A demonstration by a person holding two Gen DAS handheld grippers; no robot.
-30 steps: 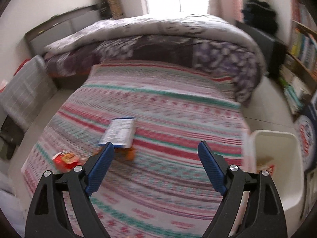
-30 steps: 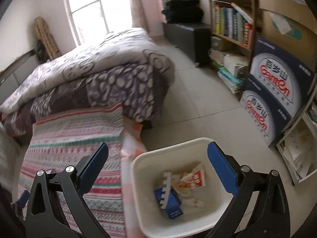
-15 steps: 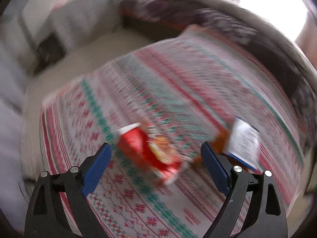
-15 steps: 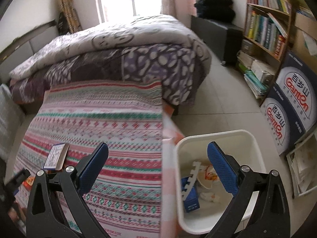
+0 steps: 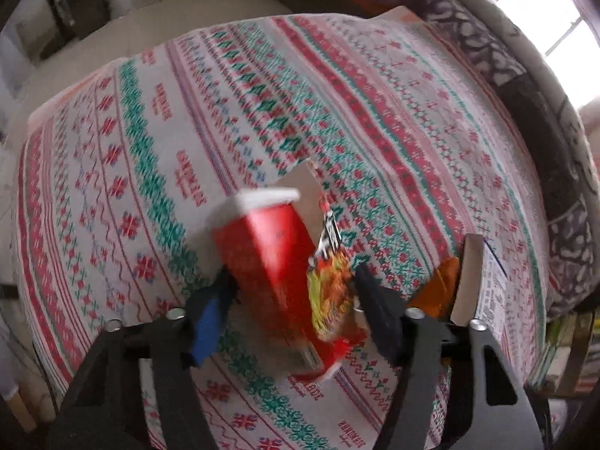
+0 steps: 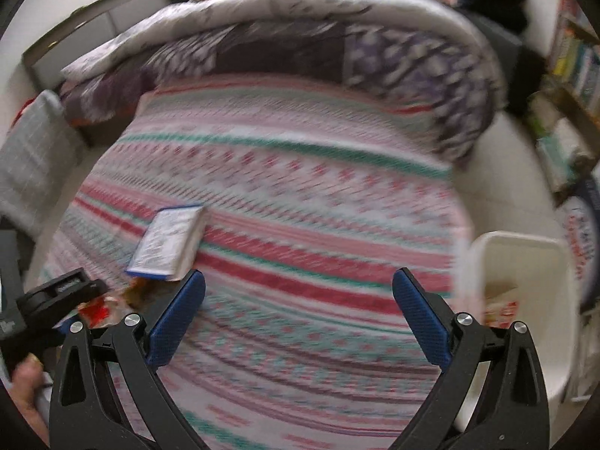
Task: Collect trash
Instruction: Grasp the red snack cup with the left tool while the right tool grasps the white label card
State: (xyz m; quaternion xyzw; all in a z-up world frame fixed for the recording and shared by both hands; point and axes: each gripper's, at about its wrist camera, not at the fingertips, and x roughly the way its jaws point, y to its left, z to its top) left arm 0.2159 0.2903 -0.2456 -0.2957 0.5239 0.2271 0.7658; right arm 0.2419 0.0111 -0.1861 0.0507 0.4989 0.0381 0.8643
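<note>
A red cup [image 5: 266, 258] with a white rim and a peeled printed lid [image 5: 330, 292] lies tilted on the striped bedspread [image 5: 262, 93]. My left gripper [image 5: 290, 283] points down over it. Its jaws are closing, and the pads touch the cup on both sides. In the right wrist view the cup [image 6: 93, 307] shows as a red patch at the lower left. My right gripper [image 6: 298, 275] hangs open above the bedspread [image 6: 318, 195] with nothing between its fingers. The white trash bin [image 6: 525, 258] stands beside the bed at the right and holds some wrappers.
A flat white box with blue edges [image 6: 168, 240] lies on the bedspread, and an orange wrapper [image 5: 438, 288] lies by the box [image 5: 483, 288]. A folded purple quilt [image 6: 300, 48] covers the far end. A hand [image 6: 22, 382] shows at lower left. Bookshelves [image 6: 570, 60] line the right wall.
My left gripper swung left and down onto the red cup and its jaws narrowed around it. My right gripper moved from over the bin to over the bedspread, still open.
</note>
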